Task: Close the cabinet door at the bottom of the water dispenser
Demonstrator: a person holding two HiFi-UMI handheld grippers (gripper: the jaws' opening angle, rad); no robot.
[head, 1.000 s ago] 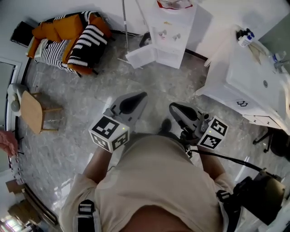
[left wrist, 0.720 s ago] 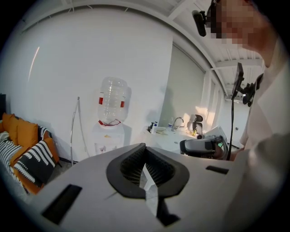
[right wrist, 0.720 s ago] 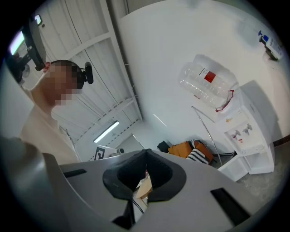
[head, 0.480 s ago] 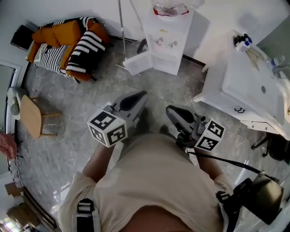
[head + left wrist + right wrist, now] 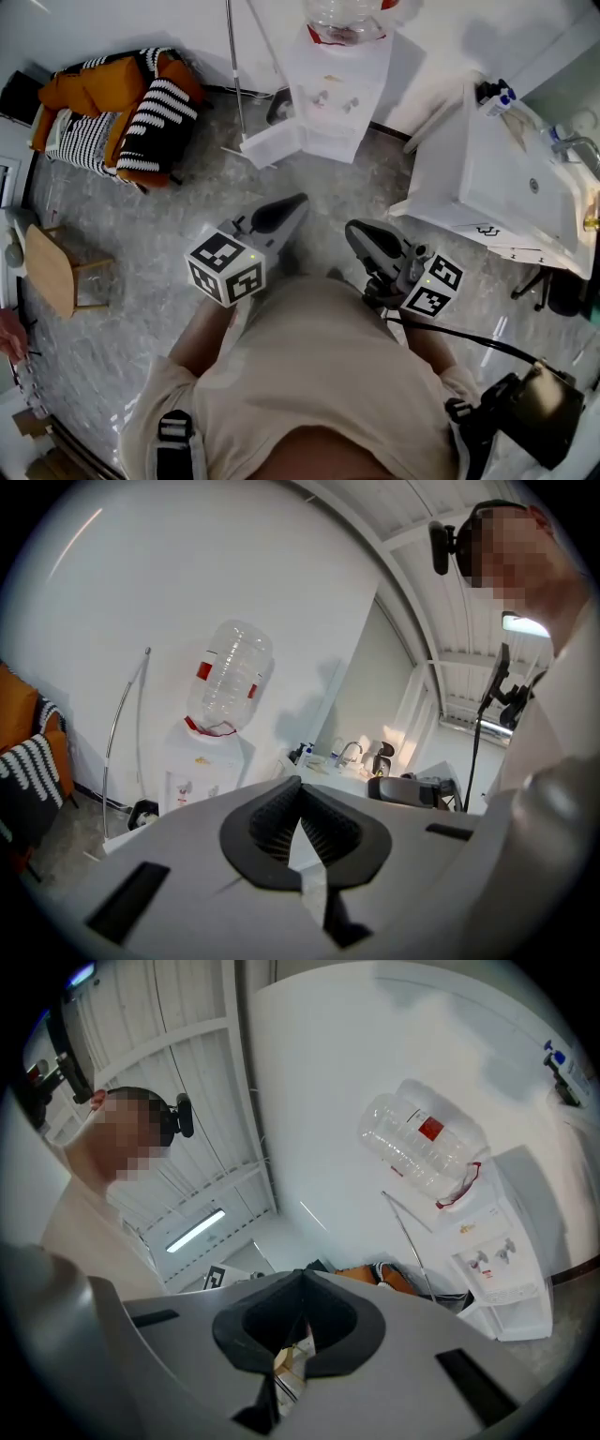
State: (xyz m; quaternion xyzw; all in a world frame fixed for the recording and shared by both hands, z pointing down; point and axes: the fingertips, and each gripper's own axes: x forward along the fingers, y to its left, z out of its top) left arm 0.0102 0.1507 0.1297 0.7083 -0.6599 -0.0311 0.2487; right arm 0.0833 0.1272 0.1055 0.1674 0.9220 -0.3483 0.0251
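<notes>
Facing the water dispenser (image 5: pixel 339 89) at upper centre of the head view, well apart from it, a person points both grippers up-frame. Its cabinet door (image 5: pixel 270 145) juts open leftward, nearer the left gripper (image 5: pixel 283 212) than the right gripper (image 5: pixel 367 240). Both grippers are pressed together and empty.

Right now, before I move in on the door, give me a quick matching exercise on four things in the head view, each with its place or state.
Column A
1. cabinet door
2. left tool
3. wooden stool
4. sink counter

Column B
a. at the picture's left edge, on the floor
b. swung open at the foot of the water dispenser
c. jaws together, nothing between them
d. white, on the right side of the picture

Pairs: 1-b, 2-c, 3-a, 4-d
</notes>
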